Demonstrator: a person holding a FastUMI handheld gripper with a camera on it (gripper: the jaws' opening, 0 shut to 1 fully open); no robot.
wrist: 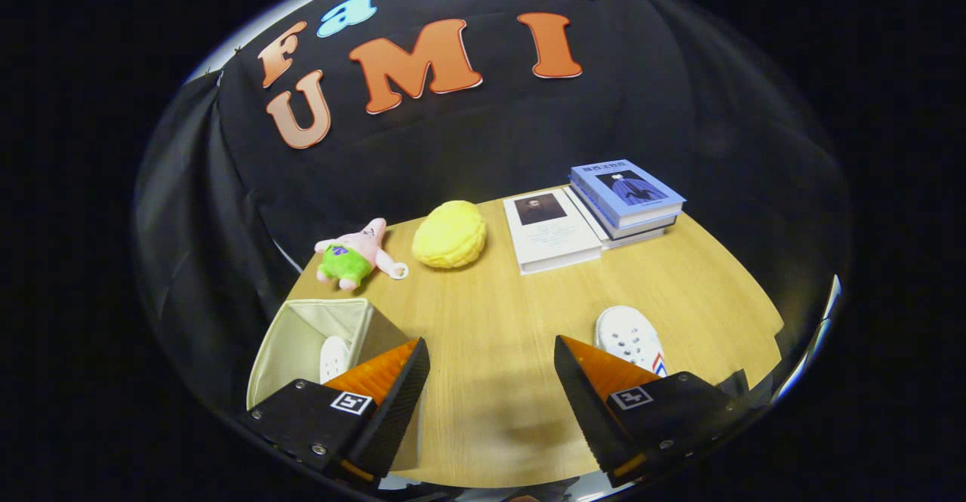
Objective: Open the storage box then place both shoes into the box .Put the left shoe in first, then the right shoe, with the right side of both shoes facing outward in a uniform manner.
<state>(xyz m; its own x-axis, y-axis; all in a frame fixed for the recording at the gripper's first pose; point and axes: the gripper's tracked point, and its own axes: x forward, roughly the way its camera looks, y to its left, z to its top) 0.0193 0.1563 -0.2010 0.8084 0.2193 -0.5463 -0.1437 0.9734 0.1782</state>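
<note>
The gripper (492,370) is hovering over the table (498,313), jaws spread and holding nothing. One shoe (333,357) is lying inside the open box (302,336) at near left; the other shoe (630,338) is sitting at near right.

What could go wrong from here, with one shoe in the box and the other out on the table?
The gripper is open over bare table, with the second shoe off beside one finger; a poorly aimed grab might slip off its rounded toe. The storage box is narrow and already holds a shoe, so the second could snag its rim or end up facing differently.
</note>
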